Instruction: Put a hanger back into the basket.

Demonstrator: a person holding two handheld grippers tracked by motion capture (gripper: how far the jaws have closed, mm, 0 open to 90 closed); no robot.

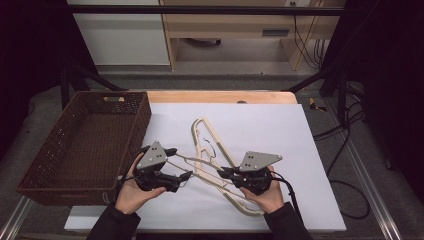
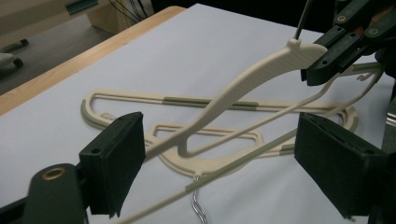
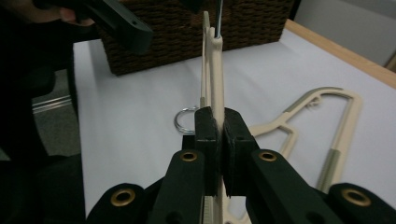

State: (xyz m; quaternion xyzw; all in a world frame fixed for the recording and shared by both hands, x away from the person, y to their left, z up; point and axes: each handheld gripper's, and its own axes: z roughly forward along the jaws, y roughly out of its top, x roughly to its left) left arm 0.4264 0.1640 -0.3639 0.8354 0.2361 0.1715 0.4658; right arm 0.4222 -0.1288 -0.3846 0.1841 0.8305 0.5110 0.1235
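- Your right gripper is clenched on the cream hanger, lifted clear of the white sheet on the table.
- Your left gripper is released; the hanger's end sits between its jaws, ungripped.
- Another hanger lies on the sheet.
- The wicker basket is empty, so nothing looks stowed; both hangers probably remain to move.

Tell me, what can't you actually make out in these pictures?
- High view: the overlapping hangers cannot be counted.
- High view: the left gripper covers any contact with the held hanger.
- Left gripper view: a metal hook is cut by the bottom edge.
- Right gripper view: the held hanger runs off the top edge.
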